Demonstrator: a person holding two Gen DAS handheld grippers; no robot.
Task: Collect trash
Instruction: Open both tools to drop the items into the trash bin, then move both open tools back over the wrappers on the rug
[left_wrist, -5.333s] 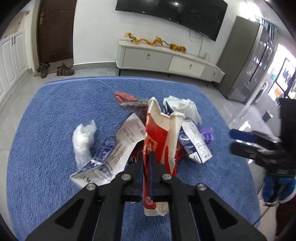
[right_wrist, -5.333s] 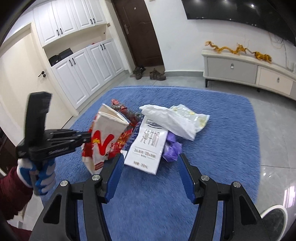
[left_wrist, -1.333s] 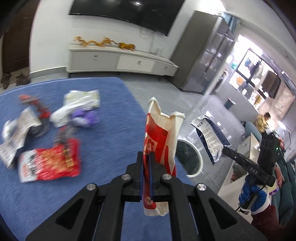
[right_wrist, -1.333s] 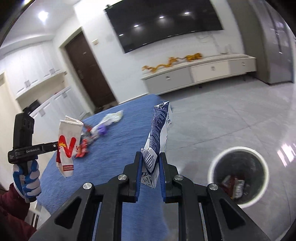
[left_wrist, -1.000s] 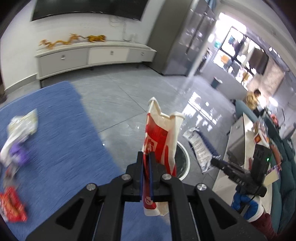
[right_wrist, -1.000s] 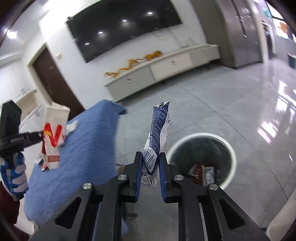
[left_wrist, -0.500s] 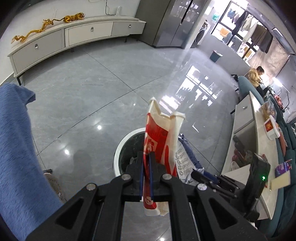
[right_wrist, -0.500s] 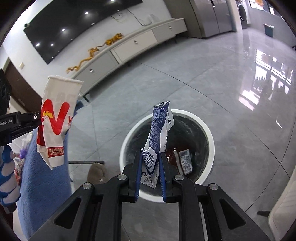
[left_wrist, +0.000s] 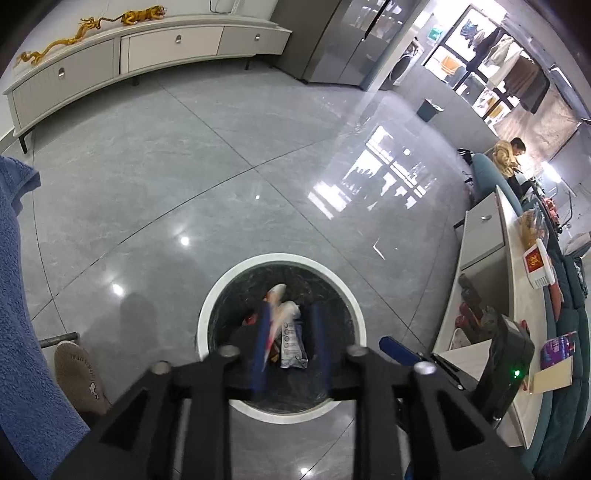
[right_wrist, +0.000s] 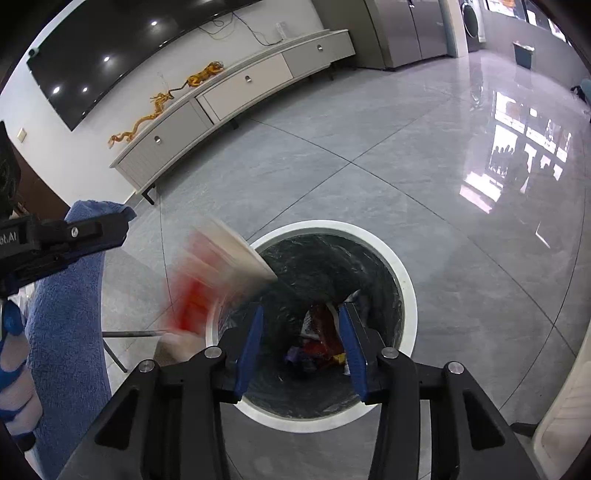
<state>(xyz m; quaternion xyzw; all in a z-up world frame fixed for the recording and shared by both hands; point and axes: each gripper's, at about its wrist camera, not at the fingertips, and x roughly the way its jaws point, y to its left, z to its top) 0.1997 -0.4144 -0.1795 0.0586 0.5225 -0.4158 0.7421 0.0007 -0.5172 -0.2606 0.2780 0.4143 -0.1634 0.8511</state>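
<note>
A round bin with a white rim (left_wrist: 207, 314) (right_wrist: 406, 295) stands on the grey floor right below both grippers. My left gripper (left_wrist: 290, 343) is opening. The red-and-white paper bag (left_wrist: 276, 293) has slipped free of it and falls as a blur (right_wrist: 218, 269) at the bin's left rim, away from the left gripper (right_wrist: 110, 229). My right gripper (right_wrist: 301, 347) is opening too, with nothing between its blue pads. The blue-and-white carton (left_wrist: 291, 341) lies inside the bin on other wrappers (right_wrist: 321, 334).
A blue rug-covered edge (left_wrist: 18, 295) (right_wrist: 62, 314) hangs at the left, with a tan slipper (left_wrist: 77, 373) and a thin metal leg (right_wrist: 129, 334) beside it. A white TV cabinet (left_wrist: 147, 40) lines the far wall. A cluttered counter (left_wrist: 517, 295) runs along the right.
Both grippers have sunk closer over the bin and their jaws have parted. The carton has dropped from the right gripper into the bin, and the bag has left the left gripper.
</note>
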